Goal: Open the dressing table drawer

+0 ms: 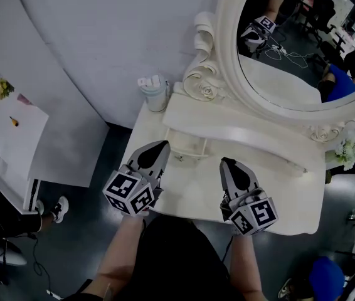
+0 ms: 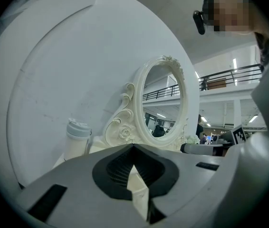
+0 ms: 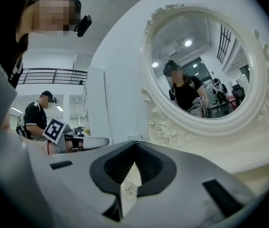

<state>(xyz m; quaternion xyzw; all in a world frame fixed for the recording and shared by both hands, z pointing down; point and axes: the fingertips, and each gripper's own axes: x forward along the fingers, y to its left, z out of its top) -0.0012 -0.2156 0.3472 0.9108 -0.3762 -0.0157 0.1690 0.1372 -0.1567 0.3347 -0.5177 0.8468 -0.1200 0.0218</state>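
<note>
The cream dressing table (image 1: pixel 290 199) stands against a white wall, with an oval mirror (image 1: pixel 303 49) above a raised shelf. A small drawer (image 1: pixel 187 145) with a little knob (image 1: pixel 179 158) sits under that shelf on its left; whether it is pulled out I cannot tell. My left gripper (image 1: pixel 163 144) hovers just left of the drawer, its jaws shut and empty. My right gripper (image 1: pixel 226 162) hangs over the tabletop to the drawer's right, also shut with nothing in it. In the left gripper view the gripper's (image 2: pixel 134 146) tips meet in front of the mirror (image 2: pixel 165 103). In the right gripper view a knob (image 3: pixel 127 189) shows under the tips (image 3: pixel 135 144).
A pale lidded cup (image 1: pixel 154 93) stands at the table's back left corner, also in the left gripper view (image 2: pixel 77 139). A second knob (image 1: pixel 304 170) sits at the shelf's right end. A white side table (image 1: pixel 11 133) is at the far left. A person's shoes (image 1: pixel 55 209) rest on the dark floor.
</note>
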